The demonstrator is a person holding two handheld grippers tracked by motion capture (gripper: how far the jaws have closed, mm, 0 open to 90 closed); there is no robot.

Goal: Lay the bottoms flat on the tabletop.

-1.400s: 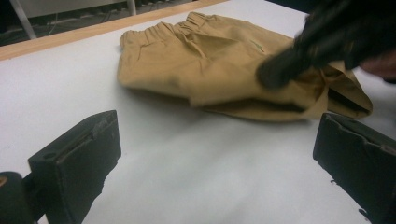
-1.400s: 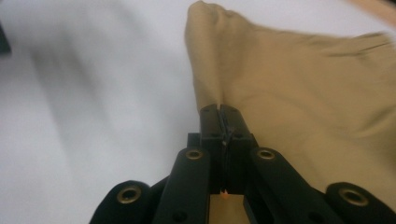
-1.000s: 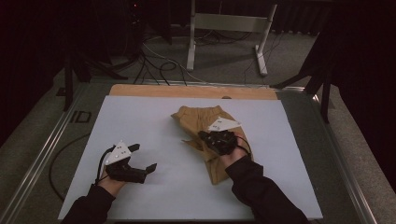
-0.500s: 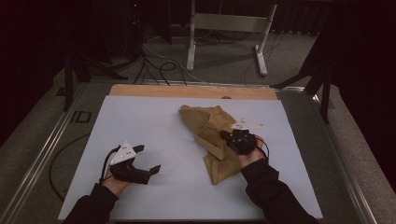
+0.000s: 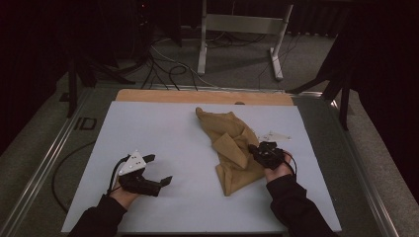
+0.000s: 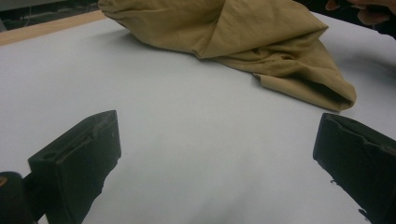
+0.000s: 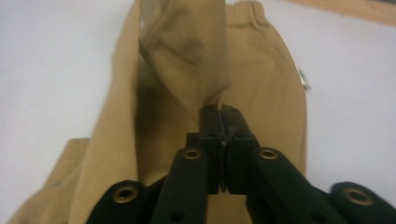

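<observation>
Wide pale-grey surface [image 5: 163, 133]. Crumpled tan cloth garment [image 5: 230, 143], lying right of centre, pinched by a raised fold in right gripper [image 7: 219, 122], jaws closed. Left gripper [image 6: 215, 154], jaws spread, empty, well short of cloth. Best: lift slowly, keeping fold taut.

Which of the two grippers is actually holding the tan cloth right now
The right gripper: its jaws are shut on a fold of the tan cloth. The left gripper is open over bare white table, apart from the cloth.

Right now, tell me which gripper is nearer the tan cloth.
Right. The right gripper is pinching a fold of the tan cloth; the left gripper sits open on bare table, apart from it.
</observation>
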